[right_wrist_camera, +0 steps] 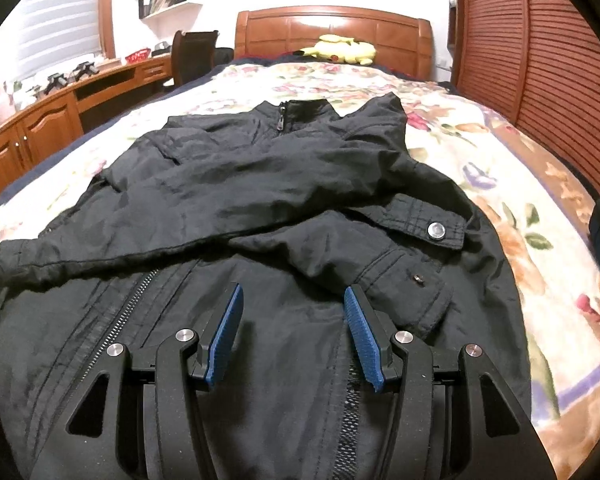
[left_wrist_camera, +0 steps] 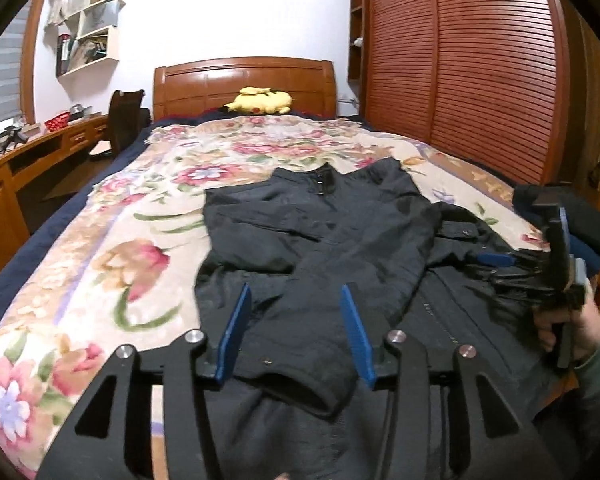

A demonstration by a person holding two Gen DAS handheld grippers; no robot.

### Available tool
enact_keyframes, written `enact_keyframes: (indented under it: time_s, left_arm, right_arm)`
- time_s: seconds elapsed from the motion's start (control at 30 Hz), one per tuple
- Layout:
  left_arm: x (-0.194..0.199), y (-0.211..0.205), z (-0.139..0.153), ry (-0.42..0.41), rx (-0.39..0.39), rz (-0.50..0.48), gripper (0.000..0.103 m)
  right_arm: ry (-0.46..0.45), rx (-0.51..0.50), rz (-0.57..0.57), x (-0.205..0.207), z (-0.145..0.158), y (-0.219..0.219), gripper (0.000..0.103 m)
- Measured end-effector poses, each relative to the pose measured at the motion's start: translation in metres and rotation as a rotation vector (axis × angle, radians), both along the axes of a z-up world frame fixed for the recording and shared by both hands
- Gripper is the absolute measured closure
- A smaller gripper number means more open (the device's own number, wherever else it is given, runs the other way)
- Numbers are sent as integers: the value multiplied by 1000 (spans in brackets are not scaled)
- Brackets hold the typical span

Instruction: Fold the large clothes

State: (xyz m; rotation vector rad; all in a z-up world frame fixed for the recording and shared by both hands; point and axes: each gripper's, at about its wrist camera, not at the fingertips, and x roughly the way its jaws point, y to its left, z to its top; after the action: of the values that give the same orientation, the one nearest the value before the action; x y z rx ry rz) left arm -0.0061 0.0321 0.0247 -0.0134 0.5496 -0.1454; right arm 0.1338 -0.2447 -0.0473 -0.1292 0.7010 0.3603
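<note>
Black jacket (left_wrist_camera: 320, 232) flat on the floral bedspread (left_wrist_camera: 120, 208), nearer the foot and the right edge of the bed, collar toward the headboard (left_wrist_camera: 244, 80), both sleeves crossed over the front. Left gripper (left_wrist_camera: 294, 292) spread apart over the near sleeve cuff (left_wrist_camera: 300, 384), nothing pinched between the blue pads. Right gripper (right_wrist_camera: 292, 292) likewise spread, empty, poised above the lower front beside the zipper (right_wrist_camera: 112, 328). Probably between folds, with the hem yet to be brought up toward the collar. Main risk: pinching only the top layer of this slippery, thin-looking shell, so that the back panel stays behind and the fold comes out lopsided. Next: catching the loose cuff or the snap-tab cuff (right_wrist_camera: 432, 228) along with the hem, dragging a crossed sleeve out of place and undoing the tuck. Also: uneven lifting by the two hands, skewing the fold and pushing fabric toward the right edge, where a dark clothes pile (left_wrist_camera: 580, 216) already sits close. Lastly, snagging zipper teeth on a pad.
</note>
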Motion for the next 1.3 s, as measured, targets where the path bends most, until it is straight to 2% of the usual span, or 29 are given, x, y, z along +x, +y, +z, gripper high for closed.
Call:
enact_keyframes:
  time_s: [0.17,0.3,0.6,0.9,1.13,1.17,1.23,1.27,1.3]
  left_arm:
    - [10,14,-15,38,15,25,52]
    - [18,22,-30,57,5,40,51]
    - [33,22,-47,41,31,55,51]
    - [44,19,-62,51,37,59,51]
    - [52,19,-74,83,46,65,51]
    - [53,19,-75,85,44,63,51]
    - [52,19,-75,84,42,59,51]
    - [52,19,-75,84,42,58,51]
    - [52,20,-76,84,40,56,51]
  right_arm:
    - [-27,13,-15,-2,14,-15,49]
    - [-31,30,-42,13,30,-33,49]
    - [5,-34,-66,97,51,-57,49]
    - [108,-27,-39,194,33,-41,49]
    - [193,-57,-57,239,9,-40,50]
    - [203,-53,-53,242,6,-41,51]
    - [225,-45,-42,247,0,-41,72]
    - [230,-39,-27,248,-1,-40,87]
    - [227,-49,-8,248,-2,-38,95]
